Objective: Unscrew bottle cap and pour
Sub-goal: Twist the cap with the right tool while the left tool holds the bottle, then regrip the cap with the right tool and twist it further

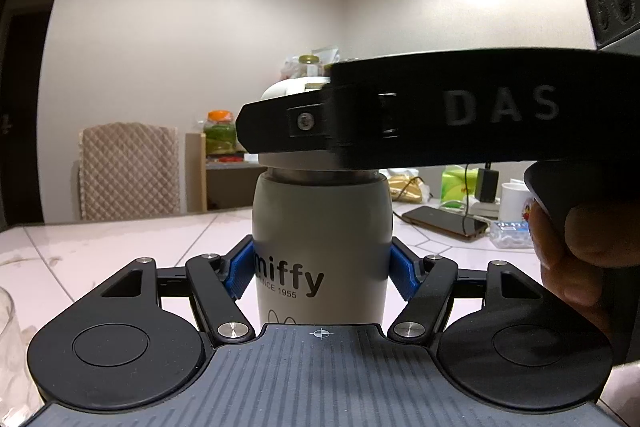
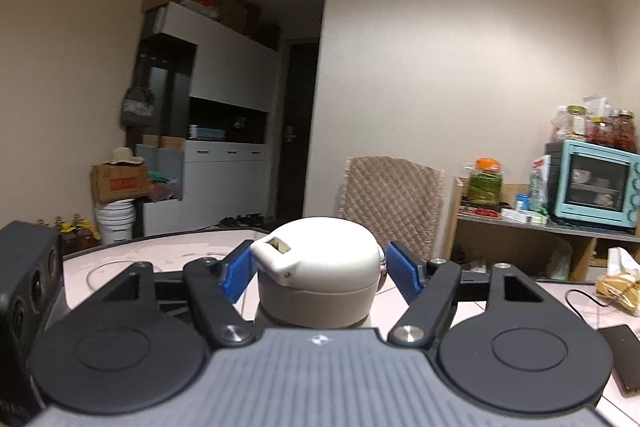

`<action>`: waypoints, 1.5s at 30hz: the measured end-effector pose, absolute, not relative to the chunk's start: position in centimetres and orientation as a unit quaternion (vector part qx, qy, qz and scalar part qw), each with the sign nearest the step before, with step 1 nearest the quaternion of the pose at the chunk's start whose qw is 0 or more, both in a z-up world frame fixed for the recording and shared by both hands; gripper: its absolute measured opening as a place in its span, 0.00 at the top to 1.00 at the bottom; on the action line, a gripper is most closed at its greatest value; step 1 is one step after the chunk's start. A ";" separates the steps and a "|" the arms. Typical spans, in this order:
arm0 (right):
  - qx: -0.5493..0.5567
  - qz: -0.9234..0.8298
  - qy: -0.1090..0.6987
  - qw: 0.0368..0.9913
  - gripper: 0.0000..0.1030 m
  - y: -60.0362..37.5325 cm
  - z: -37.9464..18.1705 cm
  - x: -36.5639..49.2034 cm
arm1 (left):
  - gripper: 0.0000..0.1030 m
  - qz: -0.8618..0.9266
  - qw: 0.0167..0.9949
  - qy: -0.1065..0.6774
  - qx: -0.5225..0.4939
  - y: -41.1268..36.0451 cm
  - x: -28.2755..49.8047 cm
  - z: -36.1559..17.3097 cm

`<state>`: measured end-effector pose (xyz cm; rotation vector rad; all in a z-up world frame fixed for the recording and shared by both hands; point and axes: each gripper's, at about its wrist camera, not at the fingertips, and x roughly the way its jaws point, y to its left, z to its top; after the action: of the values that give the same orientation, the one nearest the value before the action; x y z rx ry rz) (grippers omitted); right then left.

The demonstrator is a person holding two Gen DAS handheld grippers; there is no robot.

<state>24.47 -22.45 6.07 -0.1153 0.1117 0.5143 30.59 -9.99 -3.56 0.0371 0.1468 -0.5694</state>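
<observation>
Left wrist view: my left gripper (image 1: 322,269) clamps the upright bottle (image 1: 321,227) over the pale tiled table (image 1: 120,243). Right wrist view: my right gripper (image 2: 320,273) pinches its cap (image 2: 318,259); a cabinet (image 2: 216,131) stands beyond.

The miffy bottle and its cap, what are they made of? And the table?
The bottle looks like metal under a smooth matte grey coat: a bare steel-like ring shows at its neck. The cap looks like matte cream plastic, moulded with a spout and hinge. The table looks like glossy pale stone or tile, with thin seam lines and reflections; which one is unclear.
</observation>
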 end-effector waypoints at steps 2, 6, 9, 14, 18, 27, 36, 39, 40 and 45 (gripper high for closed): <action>-0.059 0.270 0.056 0.959 0.30 -22.9 6.1 24.6 | 0.30 -0.280 0.957 0.072 0.018 -10.0 30.8 -3.6; -0.071 0.315 0.058 0.945 0.30 -24.0 6.3 25.3 | 0.30 -0.281 0.957 0.072 0.018 -9.9 31.0 -3.7; -0.094 0.351 0.064 0.929 0.31 -24.8 6.7 26.0 | 0.30 -0.281 0.957 0.071 0.019 -10.2 31.1 -3.6; -0.106 0.387 0.075 0.913 0.31 -25.0 7.8 26.7 | 0.30 -0.281 0.957 0.071 0.018 -10.3 31.5 -3.4; -0.106 0.391 0.079 0.911 0.30 -25.0 8.4 26.7 | 0.30 -0.282 0.957 0.071 0.018 -10.5 30.8 -3.4; -0.052 0.293 0.052 0.953 0.16 -23.9 8.9 23.1 | 0.30 -0.281 0.957 0.071 0.017 -10.7 29.9 -3.3; -0.040 0.195 0.041 0.979 0.16 -21.5 8.2 22.0 | 0.30 -0.281 0.957 0.070 0.016 -11.1 27.8 -4.0; -0.045 0.185 0.041 0.981 0.17 -20.8 7.8 22.6 | 0.30 -0.281 0.957 0.070 0.016 -11.1 28.1 -4.1; -0.046 0.181 0.041 0.981 0.17 -20.7 7.7 22.7 | 0.30 -0.281 0.957 0.070 0.016 -11.0 28.7 -4.1; -0.035 0.166 0.046 0.984 0.18 -20.8 6.9 23.0 | 0.30 -0.281 0.957 0.071 0.017 -11.1 29.1 -4.0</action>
<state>23.03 -20.83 6.87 -0.0698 0.0918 0.3335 29.07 -11.07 -3.98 0.0342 0.1433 -0.5712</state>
